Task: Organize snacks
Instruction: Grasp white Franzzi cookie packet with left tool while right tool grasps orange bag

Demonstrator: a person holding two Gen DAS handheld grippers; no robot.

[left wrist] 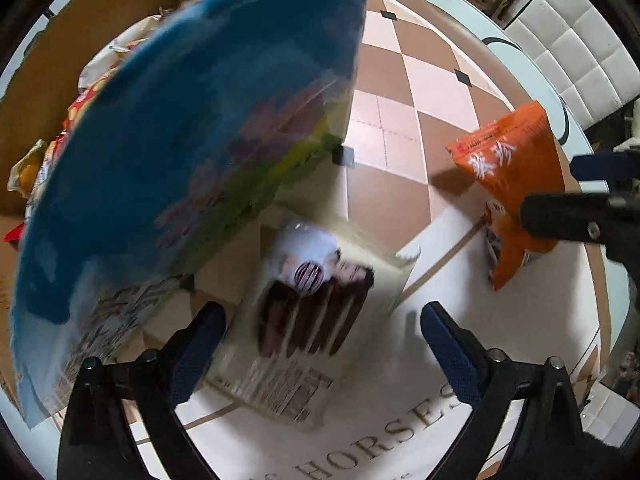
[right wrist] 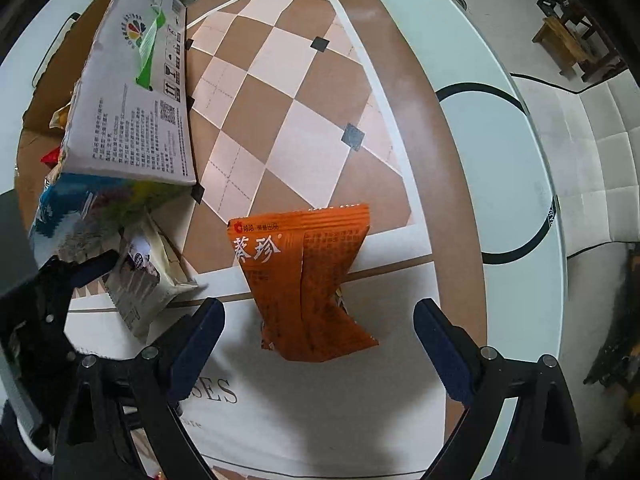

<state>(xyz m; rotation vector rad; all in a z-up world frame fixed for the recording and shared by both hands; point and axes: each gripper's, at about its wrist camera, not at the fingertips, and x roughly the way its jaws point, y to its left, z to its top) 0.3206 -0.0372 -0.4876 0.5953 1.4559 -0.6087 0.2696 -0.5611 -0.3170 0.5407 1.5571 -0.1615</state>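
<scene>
An orange snack packet (right wrist: 308, 276) lies on the round table's cloth, just ahead of my right gripper (right wrist: 318, 334), which is open and empty with a finger on each side of it. The packet also shows in the left wrist view (left wrist: 512, 172). My left gripper (left wrist: 324, 332) is open; a cream packet (left wrist: 316, 308) with a dark picture lies between its fingers, blurred. A big blue and green bag (left wrist: 180, 152) hangs blurred close over the left view. The cream packet (right wrist: 148, 284) and blue bag (right wrist: 92, 208) show at the left in the right wrist view.
An open cardboard box (right wrist: 132, 92) stands at the left with several snacks (left wrist: 44, 160) inside. The table (right wrist: 500, 160) has a white rim, and a checkered brown cloth (right wrist: 288, 112). White padded seating (right wrist: 600, 152) is beyond the table on the right.
</scene>
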